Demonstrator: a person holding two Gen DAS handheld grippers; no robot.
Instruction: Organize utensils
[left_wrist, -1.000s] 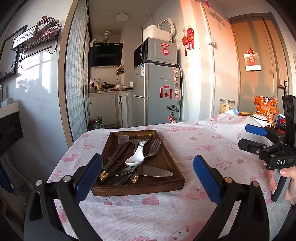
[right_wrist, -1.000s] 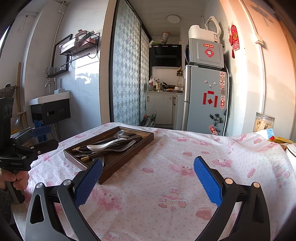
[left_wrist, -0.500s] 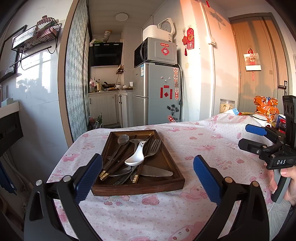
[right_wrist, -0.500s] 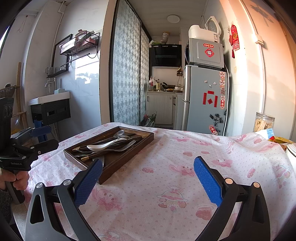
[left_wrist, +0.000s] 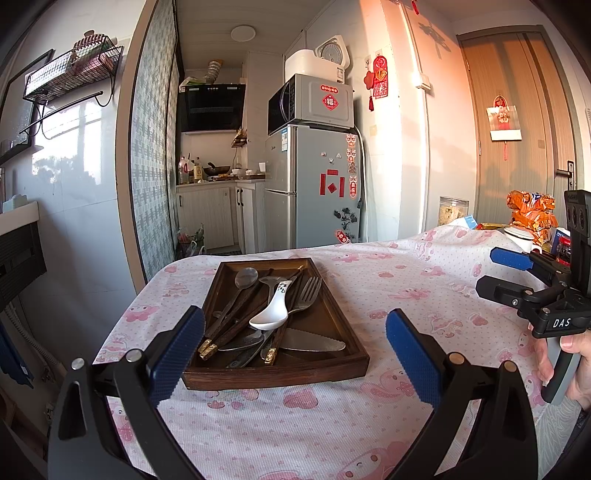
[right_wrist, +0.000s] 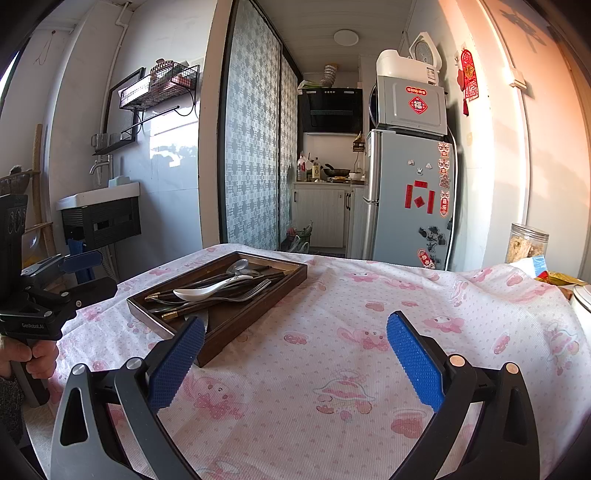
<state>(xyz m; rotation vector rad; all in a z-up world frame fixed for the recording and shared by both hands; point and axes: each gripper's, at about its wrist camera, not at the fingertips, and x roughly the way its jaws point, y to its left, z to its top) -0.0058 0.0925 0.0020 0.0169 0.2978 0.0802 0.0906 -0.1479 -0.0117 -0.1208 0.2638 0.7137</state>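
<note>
Utensils (left_wrist: 266, 314) heaped loose in wooden tray (left_wrist: 343, 332), both grippers' jaws wide apart, holding nothing.

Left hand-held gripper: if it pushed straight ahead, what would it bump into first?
Likely the near rim of the wooden tray, which lies between the open left hand-held gripper fingers; depth is hard to judge.

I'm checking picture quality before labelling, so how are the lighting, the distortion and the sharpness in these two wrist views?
Left wrist view: warm orange sunlight on the door and wall, heavy fisheye bending at the edges, wooden tray and white spoon sharp. Right wrist view: the same orange glow on the right wall, cooler grey on the left, dark corner vignetting, the tablecloth sharp.
</note>
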